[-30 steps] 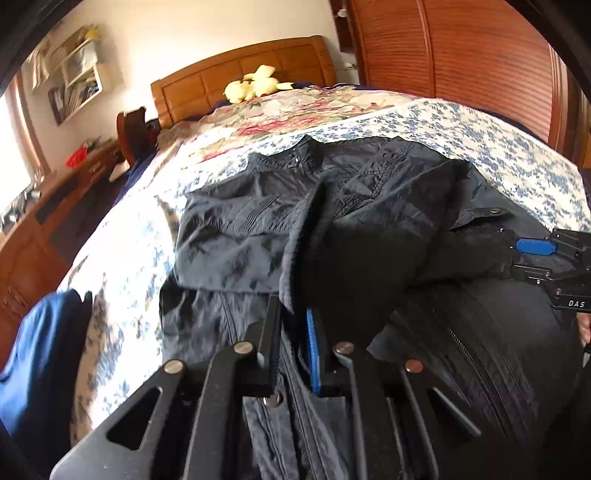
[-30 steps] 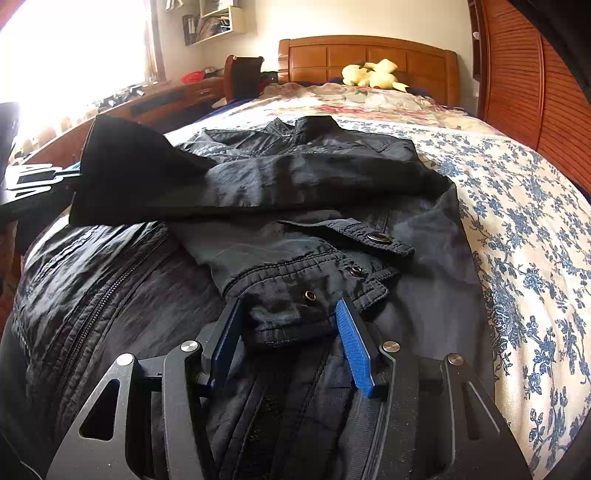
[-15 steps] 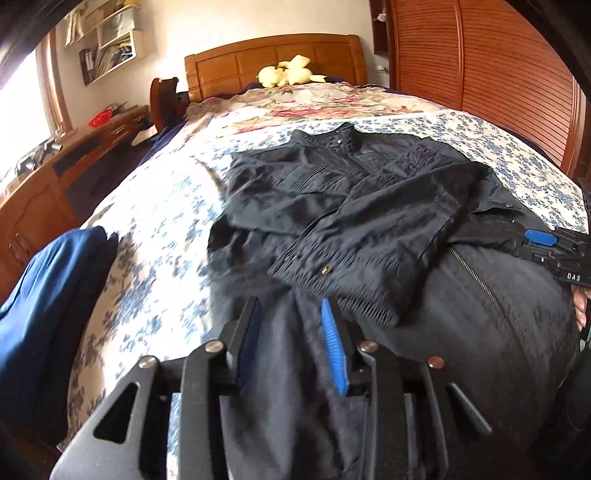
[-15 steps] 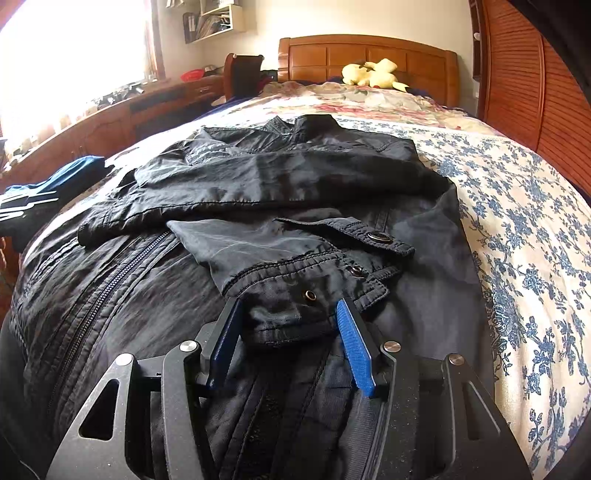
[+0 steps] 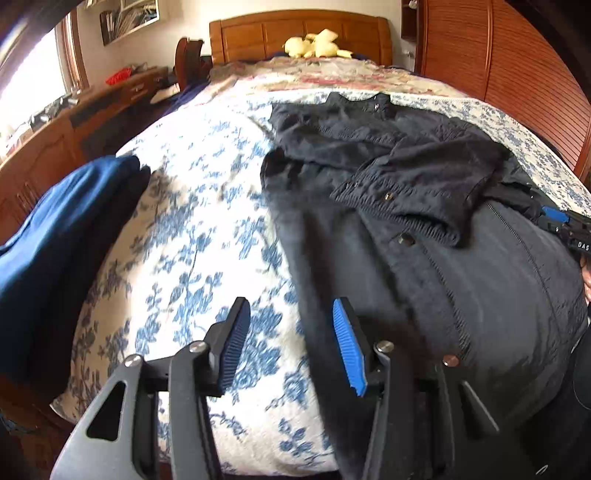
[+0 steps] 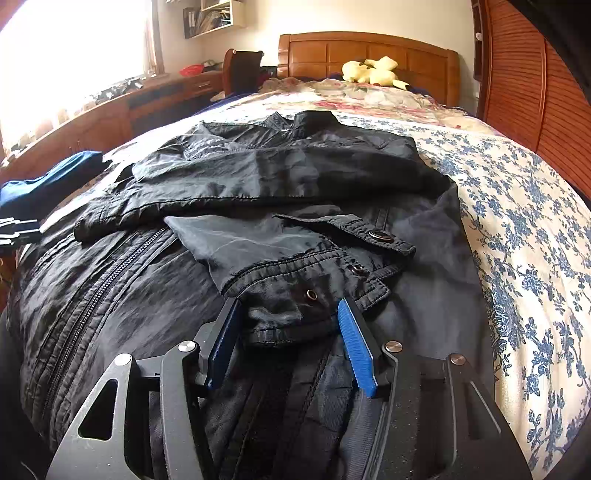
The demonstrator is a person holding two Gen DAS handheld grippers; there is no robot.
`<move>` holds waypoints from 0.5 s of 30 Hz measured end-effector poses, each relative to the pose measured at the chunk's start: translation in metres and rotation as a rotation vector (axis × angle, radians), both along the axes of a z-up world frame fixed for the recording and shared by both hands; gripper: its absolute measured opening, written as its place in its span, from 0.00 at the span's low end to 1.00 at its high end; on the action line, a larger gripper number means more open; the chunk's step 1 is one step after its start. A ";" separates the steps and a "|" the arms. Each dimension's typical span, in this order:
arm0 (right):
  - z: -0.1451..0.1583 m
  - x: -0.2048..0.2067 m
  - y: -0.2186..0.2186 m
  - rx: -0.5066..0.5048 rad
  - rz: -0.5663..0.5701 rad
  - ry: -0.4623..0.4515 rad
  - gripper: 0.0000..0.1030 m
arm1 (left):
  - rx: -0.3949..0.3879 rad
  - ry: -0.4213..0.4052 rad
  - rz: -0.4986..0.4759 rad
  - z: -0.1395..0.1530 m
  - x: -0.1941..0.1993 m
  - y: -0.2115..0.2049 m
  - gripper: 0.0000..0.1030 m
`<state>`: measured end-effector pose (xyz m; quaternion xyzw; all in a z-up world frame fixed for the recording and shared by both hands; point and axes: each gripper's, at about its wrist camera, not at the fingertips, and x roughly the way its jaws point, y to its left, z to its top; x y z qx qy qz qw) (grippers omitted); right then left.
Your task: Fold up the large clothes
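One black jacket (image 6: 258,177) lies flat on the bed (image 5: 207,206), both sleeves crossed over its front. Right claw (image 6: 288,332) spread open around one cuff (image 6: 306,291), not pinching. Left claw (image 5: 288,343) open, empty, at jacket's edge. Risk: loose sleeves may slide apart when hem is lifted.

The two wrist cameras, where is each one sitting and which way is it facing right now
Left wrist: on the left gripper, above the black jacket's left edge, facing the headboard; its open fingers and the right gripper show.
Right wrist: on the right gripper, low over the jacket, facing the headboard; open fingers flank a sleeve cuff.
Shared: jacket, floral bedspread, yellow plush toy, blue garment.
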<state>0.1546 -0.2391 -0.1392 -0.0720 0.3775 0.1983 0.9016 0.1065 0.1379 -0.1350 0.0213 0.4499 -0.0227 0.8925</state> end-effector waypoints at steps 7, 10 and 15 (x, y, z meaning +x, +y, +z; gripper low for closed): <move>0.001 0.003 0.000 -0.032 0.000 0.022 0.54 | -0.018 0.025 -0.009 -0.011 0.007 0.000 0.46; 0.012 -0.001 -0.004 -0.036 -0.006 0.032 0.54 | -0.032 0.030 -0.028 -0.014 0.010 -0.004 0.47; 0.036 -0.020 -0.026 -0.032 -0.051 0.017 0.54 | -0.025 0.030 -0.068 -0.011 0.010 -0.013 0.47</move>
